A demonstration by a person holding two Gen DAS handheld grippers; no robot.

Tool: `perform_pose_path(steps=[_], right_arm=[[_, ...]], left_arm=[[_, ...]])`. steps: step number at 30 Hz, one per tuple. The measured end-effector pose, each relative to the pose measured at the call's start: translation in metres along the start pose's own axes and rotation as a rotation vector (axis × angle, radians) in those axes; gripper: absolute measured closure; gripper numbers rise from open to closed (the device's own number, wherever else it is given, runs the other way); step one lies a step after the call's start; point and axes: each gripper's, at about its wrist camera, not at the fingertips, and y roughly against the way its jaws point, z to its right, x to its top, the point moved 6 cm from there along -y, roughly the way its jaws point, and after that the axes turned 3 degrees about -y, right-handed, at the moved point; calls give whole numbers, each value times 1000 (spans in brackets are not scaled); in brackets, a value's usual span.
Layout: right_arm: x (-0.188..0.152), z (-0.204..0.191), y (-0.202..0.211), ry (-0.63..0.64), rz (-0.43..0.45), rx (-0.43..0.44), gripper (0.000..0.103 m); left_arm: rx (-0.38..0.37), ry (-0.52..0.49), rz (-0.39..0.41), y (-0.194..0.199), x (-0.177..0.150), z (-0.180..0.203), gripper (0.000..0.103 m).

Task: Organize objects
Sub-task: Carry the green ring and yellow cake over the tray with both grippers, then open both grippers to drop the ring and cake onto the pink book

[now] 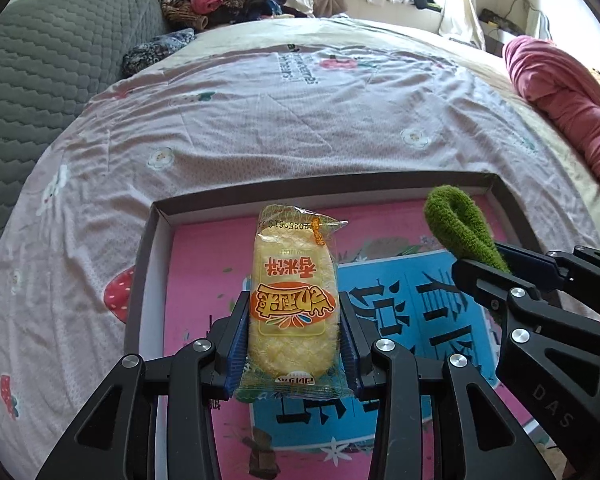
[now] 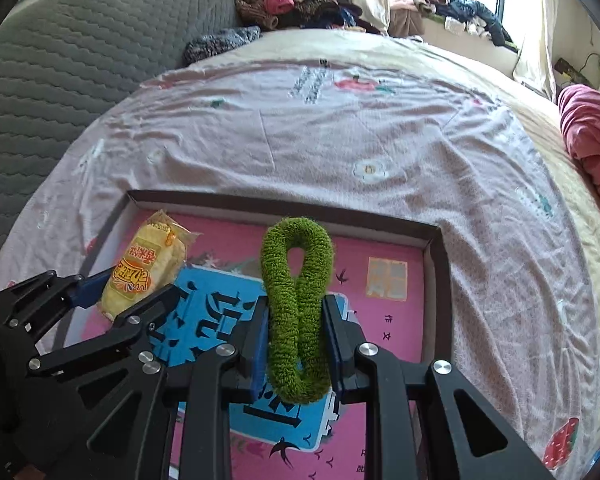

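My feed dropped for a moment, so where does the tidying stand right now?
Done: nothing loose lies in the shallow box yet; only its pink and blue printed bottom shows. In hand: the left tongs grip the yellow snack packet, the right tongs squeeze the green fuzzy loop, both above the box. Left: probably setting both down inside. Nothing else loose shows on the bedsheet.

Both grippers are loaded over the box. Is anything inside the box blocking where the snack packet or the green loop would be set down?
Nothing visible does. The left gripper holds the snack packet and the right gripper holds the green fuzzy loop above the shallow box, whose visible pink and blue printed floor carries no other objects.
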Motion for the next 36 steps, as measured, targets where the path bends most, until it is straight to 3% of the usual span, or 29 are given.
perform_pose_path(steps=[20, 24, 27, 36], right_arm=[[-14, 8, -29, -25, -97, -9, 74], [-13, 8, -30, -28, -111, -16, 73], [-14, 9, -29, -31, -121, -25, 70], [-11, 13, -22, -64, -128, -39, 47]], left_arm=[[-6, 35, -52, -18, -6, -1, 60], [-2, 47, -58, -17, -6, -5, 47], [-4, 57, -61, -15, -6, -8, 43], [30, 76, -60, -2, -7, -21, 28]])
